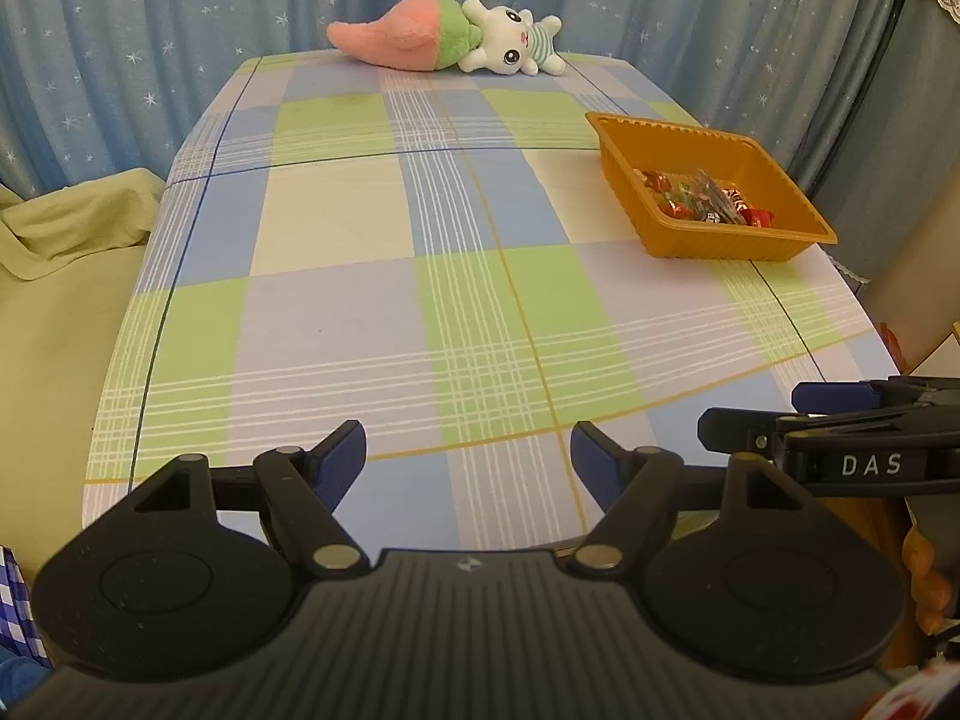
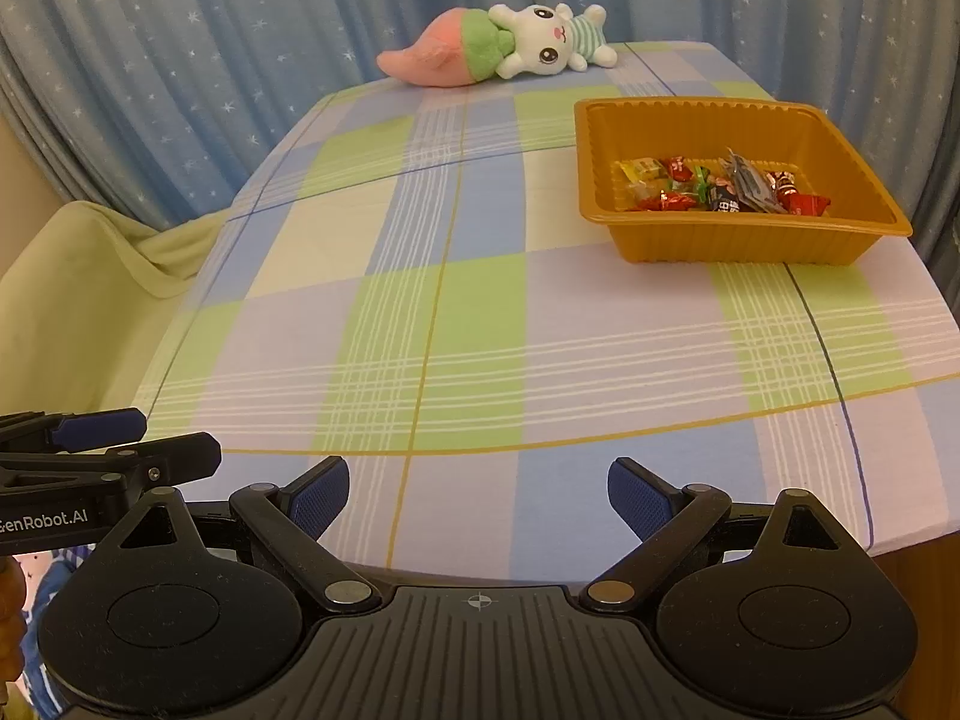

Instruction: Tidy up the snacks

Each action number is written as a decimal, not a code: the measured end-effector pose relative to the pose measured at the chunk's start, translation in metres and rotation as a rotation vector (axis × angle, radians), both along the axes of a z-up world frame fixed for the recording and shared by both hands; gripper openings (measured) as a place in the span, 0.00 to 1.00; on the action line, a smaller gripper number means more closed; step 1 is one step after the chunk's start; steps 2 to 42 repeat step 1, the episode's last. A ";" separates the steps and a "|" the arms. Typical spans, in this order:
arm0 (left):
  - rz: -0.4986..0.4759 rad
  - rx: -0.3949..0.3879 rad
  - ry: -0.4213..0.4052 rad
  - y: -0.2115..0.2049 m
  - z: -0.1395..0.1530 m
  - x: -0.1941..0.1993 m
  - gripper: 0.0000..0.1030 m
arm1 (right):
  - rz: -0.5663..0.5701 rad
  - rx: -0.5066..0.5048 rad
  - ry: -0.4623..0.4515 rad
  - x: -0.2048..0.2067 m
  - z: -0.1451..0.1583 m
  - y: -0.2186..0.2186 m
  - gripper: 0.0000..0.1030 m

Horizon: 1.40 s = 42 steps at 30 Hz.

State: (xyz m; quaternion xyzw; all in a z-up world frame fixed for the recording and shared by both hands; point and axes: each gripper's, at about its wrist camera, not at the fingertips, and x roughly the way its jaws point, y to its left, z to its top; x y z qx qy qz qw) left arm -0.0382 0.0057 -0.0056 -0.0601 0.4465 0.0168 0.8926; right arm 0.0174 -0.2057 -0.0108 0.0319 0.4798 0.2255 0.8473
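An orange plastic tray (image 1: 738,237) (image 2: 744,246) sits on the checked tablecloth at the far right. Several wrapped snacks (image 1: 702,199) (image 2: 720,186) lie in its near end. My left gripper (image 1: 467,438) hovers open over the table's near edge with nothing between its blue pads. My right gripper (image 2: 479,474) is also open and empty, just to its right. Each shows in the other's view from the side: the right gripper (image 1: 750,408) at the right edge, the left gripper (image 2: 180,435) at the left edge. Both stand well short of the tray.
A pink carrot plush (image 1: 396,39) (image 2: 444,54) and a white rabbit plush (image 1: 510,42) (image 2: 552,39) lie at the table's far edge. Blue starred curtains hang behind. A pale green cloth-covered seat (image 1: 60,240) stands left of the table.
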 end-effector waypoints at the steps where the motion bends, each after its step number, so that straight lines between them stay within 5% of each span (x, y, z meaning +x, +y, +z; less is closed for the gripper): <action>1: 0.001 -0.004 0.007 0.001 -0.001 0.001 0.75 | -0.001 -0.001 0.003 0.000 -0.001 0.000 0.90; 42: 0.001 -0.004 0.007 0.001 -0.001 0.001 0.75 | -0.001 -0.001 0.003 0.000 -0.001 0.000 0.90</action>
